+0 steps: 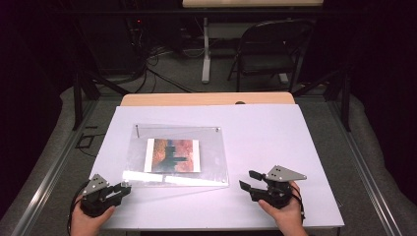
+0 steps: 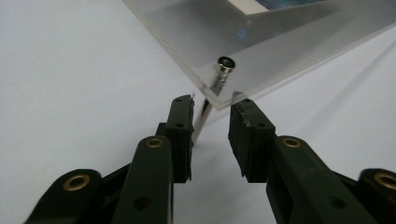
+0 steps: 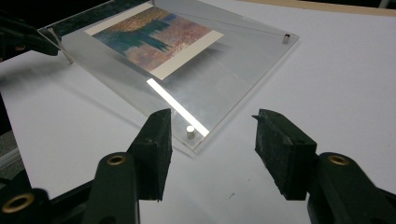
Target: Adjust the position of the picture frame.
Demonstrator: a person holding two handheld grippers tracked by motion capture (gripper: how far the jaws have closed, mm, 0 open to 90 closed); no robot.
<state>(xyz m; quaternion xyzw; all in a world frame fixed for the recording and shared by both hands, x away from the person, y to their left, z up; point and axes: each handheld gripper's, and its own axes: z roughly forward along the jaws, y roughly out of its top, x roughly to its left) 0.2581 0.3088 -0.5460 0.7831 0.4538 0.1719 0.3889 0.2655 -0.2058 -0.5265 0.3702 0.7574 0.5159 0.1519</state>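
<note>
A clear acrylic photo frame lies flat on the white table top, with a reddish and dark landscape picture inside it. My left gripper is at the frame's near left corner. In the left gripper view its jaws stand apart on either side of that corner, and a slim metal pin slants down through the corner between them, without either pad clearly pressing on it. My right gripper rests near the near right corner, open, with a small metal stud just ahead of its left jaw.
The white top covers a wooden table whose far edge shows behind it. Past the table there is a black folding chair, a white table leg and cables on the floor. Metal studs mark the frame's far corners.
</note>
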